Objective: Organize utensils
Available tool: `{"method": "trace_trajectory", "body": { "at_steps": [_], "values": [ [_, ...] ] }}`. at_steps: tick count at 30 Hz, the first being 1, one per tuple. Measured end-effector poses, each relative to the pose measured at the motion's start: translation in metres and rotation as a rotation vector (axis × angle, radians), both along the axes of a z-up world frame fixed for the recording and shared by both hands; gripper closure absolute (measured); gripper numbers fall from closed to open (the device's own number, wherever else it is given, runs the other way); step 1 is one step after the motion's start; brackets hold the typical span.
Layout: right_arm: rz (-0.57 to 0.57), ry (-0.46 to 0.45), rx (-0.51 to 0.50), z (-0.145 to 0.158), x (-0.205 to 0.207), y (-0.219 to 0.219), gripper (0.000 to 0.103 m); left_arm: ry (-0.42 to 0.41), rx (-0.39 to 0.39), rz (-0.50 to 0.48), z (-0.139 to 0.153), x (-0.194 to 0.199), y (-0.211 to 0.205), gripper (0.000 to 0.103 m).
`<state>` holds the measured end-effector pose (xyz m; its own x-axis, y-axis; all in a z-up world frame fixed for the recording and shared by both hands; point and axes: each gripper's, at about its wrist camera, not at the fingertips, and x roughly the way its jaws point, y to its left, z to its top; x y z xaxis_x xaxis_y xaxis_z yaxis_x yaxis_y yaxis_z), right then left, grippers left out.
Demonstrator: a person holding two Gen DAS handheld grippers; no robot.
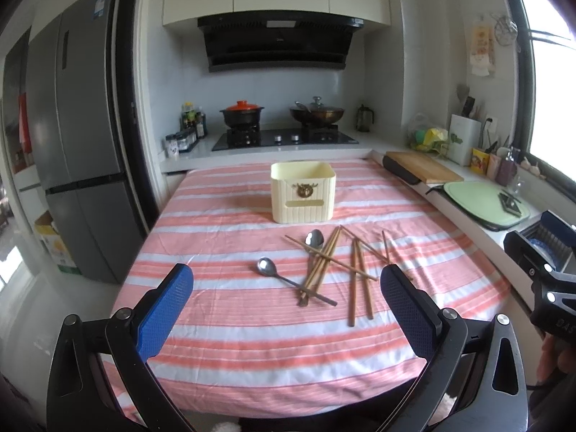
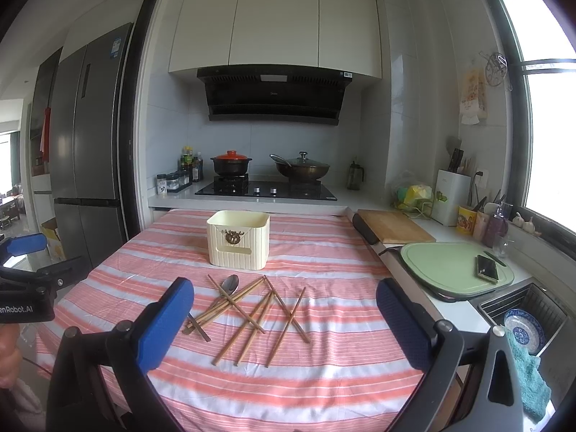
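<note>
- Kitchen setting: grey fridge (image 1: 82, 151) far left, black range hood (image 1: 277, 43) on the back wall, hob (image 1: 284, 138) below it carrying a red-lidded pot (image 1: 242, 113) and a lidded wok (image 1: 316, 113).
- Pink-and-white striped cloth (image 1: 223, 342) covering the counter from near edge to far edge.
- Left claw (image 1: 287, 280) wide open, blue pads well apart, empty, hovering above the counter's near edge.
- Nearer spoon (image 1: 284, 277) left of centre, bowl toward the left edge, handle running under the chopstick heap.
- Second spoon (image 1: 314, 243) just beyond, bowl toward the far edge, handle buried under chopsticks.
- Cream ribbed box (image 1: 303, 194) upright near the far edge, centred, open top, nothing visible inside.
- Brown chopsticks (image 1: 334, 262) scattered and crossing between box and near edge; one bundle over the spoons, a looser pair (image 1: 360, 288) right of it, further sticks toward the right edge.
- Right claw (image 2: 285, 289) likewise wide open and empty, above the near edge, chopsticks showing between its pads.
- Wooden cutting board (image 2: 394, 226) and pale green board (image 2: 442, 266) beyond the right edge, a dark phone-like item (image 2: 487, 268) lying on the green one.
- Sink (image 2: 518, 309) far right, blue patterned plate (image 2: 522, 329) inside.
</note>
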<state>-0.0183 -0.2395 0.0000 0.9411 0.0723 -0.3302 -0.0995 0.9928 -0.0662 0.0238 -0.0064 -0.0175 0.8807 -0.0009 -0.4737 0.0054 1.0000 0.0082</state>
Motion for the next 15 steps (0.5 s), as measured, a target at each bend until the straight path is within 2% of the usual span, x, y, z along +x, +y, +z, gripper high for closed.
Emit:
{"method": "trace_trajectory", "body": {
  "at_steps": [7,15],
  "values": [
    [-0.001,0.005,0.000,0.000,0.001,0.000,0.000,0.031,-0.027,0.021,-0.003,0.008,0.010,0.000],
    [-0.002,0.039,0.006,-0.012,0.016,0.000,0.000,0.157,-0.095,0.061,-0.027,0.047,0.032,0.000]
  ]
}}
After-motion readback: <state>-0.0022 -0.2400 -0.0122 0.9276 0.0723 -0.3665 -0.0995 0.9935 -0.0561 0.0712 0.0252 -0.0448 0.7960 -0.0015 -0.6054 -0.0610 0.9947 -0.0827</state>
